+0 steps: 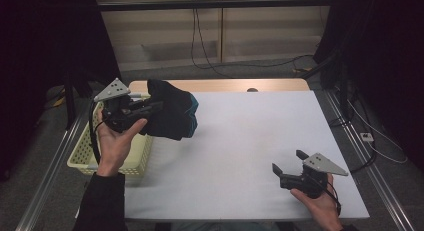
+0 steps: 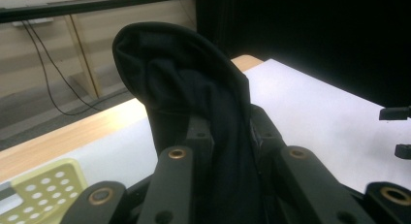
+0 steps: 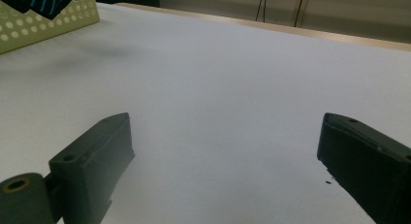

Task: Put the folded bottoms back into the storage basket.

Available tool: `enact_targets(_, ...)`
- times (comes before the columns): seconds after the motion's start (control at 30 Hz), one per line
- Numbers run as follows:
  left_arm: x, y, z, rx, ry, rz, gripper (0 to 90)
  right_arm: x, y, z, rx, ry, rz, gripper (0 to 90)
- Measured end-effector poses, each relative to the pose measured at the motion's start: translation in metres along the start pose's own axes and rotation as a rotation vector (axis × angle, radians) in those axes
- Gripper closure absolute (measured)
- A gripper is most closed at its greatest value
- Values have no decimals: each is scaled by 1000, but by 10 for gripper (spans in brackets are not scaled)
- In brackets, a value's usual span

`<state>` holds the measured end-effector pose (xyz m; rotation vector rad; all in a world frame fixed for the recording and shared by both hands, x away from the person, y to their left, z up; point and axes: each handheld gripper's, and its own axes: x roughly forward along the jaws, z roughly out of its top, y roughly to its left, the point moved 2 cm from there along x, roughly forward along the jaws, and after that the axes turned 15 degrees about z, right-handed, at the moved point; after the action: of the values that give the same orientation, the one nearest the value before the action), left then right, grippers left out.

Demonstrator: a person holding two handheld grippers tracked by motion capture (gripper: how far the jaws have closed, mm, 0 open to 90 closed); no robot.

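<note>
Near right: you are holding the right gripper [image 1: 289,167] low over the near right of the white table [image 1: 250,141], palm up under its body, jaws spread wide with nothing between them. In the right gripper view they are framing bare tabletop, tips aimed left and far, toward the basket [image 3: 29,25]. This hand is idling, well apart from the work.

Left, farther off: you are carrying the dark garment [image 1: 172,116] in the left gripper [image 1: 159,106], jaws pinching a fold of it. In the left gripper view the cloth [image 2: 194,117] is rising in a hump from between the jaws. Your left hand [image 1: 116,141] is cupping the gripper from below, forearm coming in from the near left edge, gripper pointing right across the table. The garment is hanging off the tabletop, just right of the yellow perforated basket [image 1: 82,158] at the table's left edge, with a teal patch showing on its right side.

Judgement: the step in hand is lifting the garment out of the basket and onto the table. The next move is calling for swinging it right, lowering it onto the open white surface, then bringing the right gripper in to take a free edge. Whether the hem is brushing the table cannot be told.
</note>
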<state>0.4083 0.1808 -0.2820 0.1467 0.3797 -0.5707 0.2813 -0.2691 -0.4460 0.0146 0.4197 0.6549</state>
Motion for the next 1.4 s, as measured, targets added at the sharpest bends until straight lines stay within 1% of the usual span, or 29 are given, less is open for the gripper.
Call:
enact_targets(0.1,-5,2,2,3,-6,15,757,0,0,0,-3,-3,-2,55)
enact_targets(0.3,-15,9,4,4,-26,32,756,0,0,0,-4,-3,-3,54)
enact_targets(0.47,-21,12,6,9,-39,36,756,0,0,0,-4,-2,-3,54)
enact_targets(0.53,-24,13,7,17,-42,41,757,0,0,0,-5,-3,-4,54)
enact_targets(0.57,-25,14,7,26,-40,45,757,0,0,0,-5,-3,-4,54)
enact_targets(0.7,-31,17,9,30,-39,46,757,-1,0,0,-5,-3,-4,54)
enact_targets(0.73,-32,17,9,37,-37,47,757,-1,0,0,-5,-3,-4,54)
enact_targets(0.77,-34,18,10,40,-35,53,756,-1,0,0,-5,-3,-5,55)
enact_targets(0.83,-35,18,10,40,-39,53,756,-1,0,0,-5,-3,-5,54)
enact_targets(0.87,-35,18,10,29,-43,54,757,-1,0,0,-5,-3,-6,54)
enact_targets(0.93,-37,18,11,23,-39,64,756,-1,0,0,-5,-4,-3,54)
enact_targets(1.0,-39,17,12,37,-34,75,756,0,-1,0,-4,-1,-4,54)
enact_targets(1.07,-40,18,11,41,-26,88,756,1,0,1,-2,0,-3,54)
enact_targets(1.1,-41,19,11,48,-22,101,756,1,0,1,-4,-1,-1,54)
enact_targets(1.17,-45,22,11,44,-18,113,756,1,0,1,-2,-1,-1,54)
enact_targets(1.2,-48,24,10,51,-11,119,756,0,0,1,-3,-2,-2,54)
enact_targets(1.3,-56,30,10,56,-18,127,756,1,0,1,-1,-1,-1,54)
enact_targets(1.33,-59,33,9,53,-18,135,756,1,0,0,-2,-1,0,54)
enact_targets(1.4,-63,38,8,46,-26,135,756,1,0,0,-4,-1,-1,54)
